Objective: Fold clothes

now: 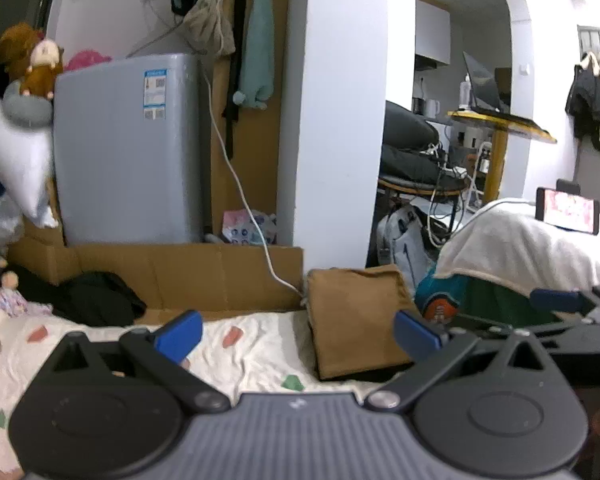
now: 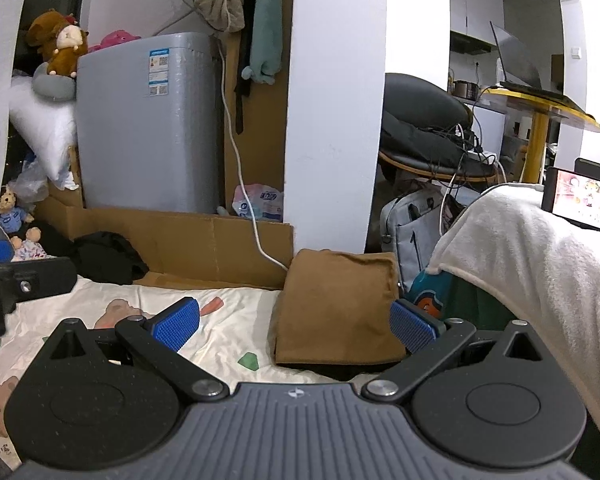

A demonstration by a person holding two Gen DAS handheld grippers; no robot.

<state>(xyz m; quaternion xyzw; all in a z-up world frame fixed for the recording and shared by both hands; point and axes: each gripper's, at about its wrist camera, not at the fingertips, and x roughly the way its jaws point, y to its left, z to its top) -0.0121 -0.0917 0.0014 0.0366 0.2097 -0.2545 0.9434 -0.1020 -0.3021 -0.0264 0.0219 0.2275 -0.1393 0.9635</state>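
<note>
A folded brown garment (image 1: 356,320) (image 2: 338,308) lies as a neat rectangle on the patterned bedsheet (image 1: 252,344) (image 2: 236,320), at the bed's far edge. My left gripper (image 1: 298,334) is open just short of the garment, blue pads wide apart, nothing between them. My right gripper (image 2: 294,326) is open too, its right pad beside the garment's right edge. The right gripper's arm shows at the right of the left wrist view (image 1: 560,312); the left gripper's body shows at the left edge of the right wrist view (image 2: 24,280). A black garment (image 1: 100,300) (image 2: 108,256) lies crumpled at the back left.
Cardboard (image 1: 188,276) lines the bed's far side before a grey washing machine (image 1: 128,148). A white blanket (image 2: 540,264) covers a mound at the right, teal and green cloth (image 2: 440,300) under it. A phone (image 1: 568,210) stands lit on the blanket. Small dolls (image 2: 26,240) sit at the left.
</note>
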